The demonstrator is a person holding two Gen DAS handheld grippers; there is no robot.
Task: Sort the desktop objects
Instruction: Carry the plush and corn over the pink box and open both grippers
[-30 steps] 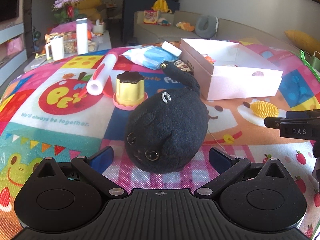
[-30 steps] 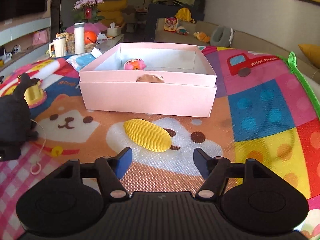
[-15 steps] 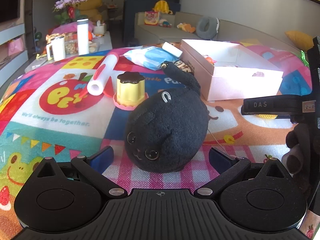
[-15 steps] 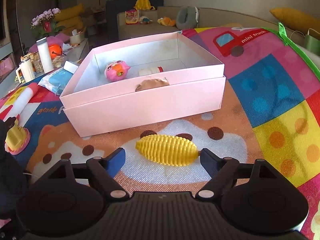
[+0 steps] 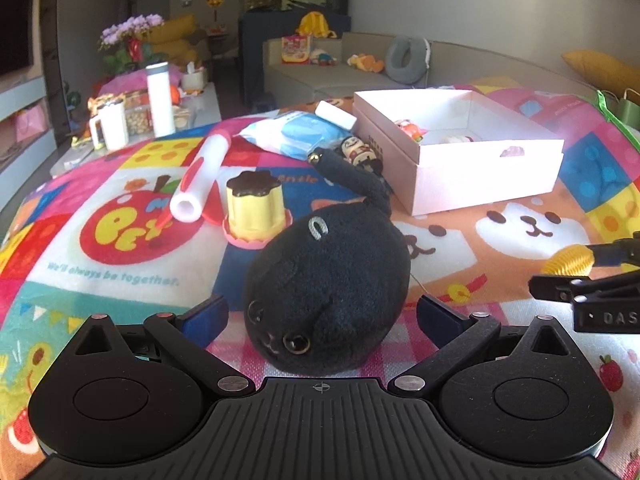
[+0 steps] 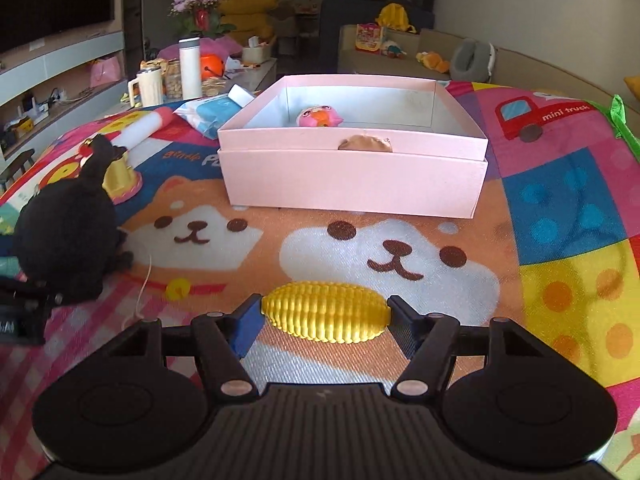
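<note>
Corn (image 6: pixel 326 318) sits between the pads of my right gripper (image 6: pixel 324 320), lengthwise, one tip against each blue pad. The jaws have just been closing, and both pads now press on the toy's ends, so I read this as a clamp on the corn. In the left wrist view the same corn shows at the far right edge, pinched in the right gripper's fingers just over the mat (image 5: pixel 120 272).

My left gripper (image 5: pixel 320 312) stands with its jaws apart, one on each side of the black cat plush (image 5: pixel 328 296). Neither pad touches the plush; it rests on the mat, face toward the camera, tail pointing away.

Beyond the plush stand a yellow pudding toy (image 5: pixel 254 216) and a white tube (image 5: pixel 200 180), close together. Further back lies a blue packet (image 5: pixel 300 136).

The pink box (image 6: pixel 354 184) lies straight ahead of the right gripper, open at the top, with a pink toy (image 6: pixel 318 116) already inside.

Step in hand, by my judgement: pickup of the corn, grip just made, sorting into the box partly done.

Next move calls for:
- a lift that clears the box's near wall;
- a carry forward over the open box;
- release only when the corn is above the inside.

An end-to-end hold on a tapered toy may slip; firm pressure seems advisable.
</note>
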